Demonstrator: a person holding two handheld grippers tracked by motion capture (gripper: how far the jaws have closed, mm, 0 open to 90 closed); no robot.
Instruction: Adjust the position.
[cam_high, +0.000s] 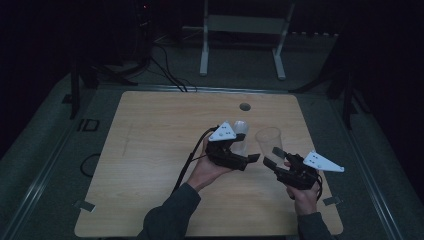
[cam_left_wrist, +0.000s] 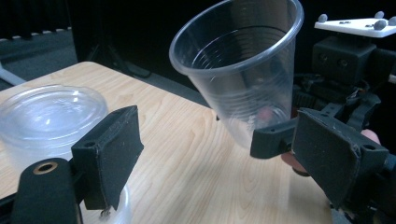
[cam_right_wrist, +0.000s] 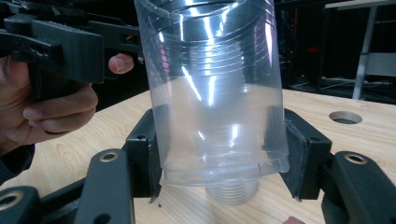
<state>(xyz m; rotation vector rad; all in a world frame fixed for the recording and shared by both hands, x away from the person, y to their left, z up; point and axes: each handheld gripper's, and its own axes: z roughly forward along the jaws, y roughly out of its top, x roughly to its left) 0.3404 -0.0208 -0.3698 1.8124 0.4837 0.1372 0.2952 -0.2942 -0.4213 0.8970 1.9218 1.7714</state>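
At the left of the bench (cam_high: 150, 150) we see our left claw (cam_high: 252, 159), held in our left hand (cam_high: 207, 170). Its jaws stand wide apart and hold nothing. In the left gripper view we see a clear bottle (cam_left_wrist: 51, 116) just beside its left jaw, with the wide round end toward the camera; whether the jaw touches it we cannot tell. In the high view this bottle (cam_high: 240, 136) stands on the bench behind the left claw, close to it.

To the right of it we see a clear plastic cup (cam_high: 270, 142), lifted above the bench and tilted, with the mouth up and a little toward the left claw. Our right claw (cam_high: 272, 156) grips it near the bottom. In the right gripper view the two jaws press on both sides of the cup (cam_right_wrist: 215, 102), and the wall bends in a little there. In the left gripper view the cup (cam_left_wrist: 243, 74) hangs between the two claws, its mouth open toward the camera.

At the far right, our right hand (cam_high: 305, 192) holds the right claw. Behind the cup, near the far edge of the bench, there is a round hole (cam_high: 244, 106).
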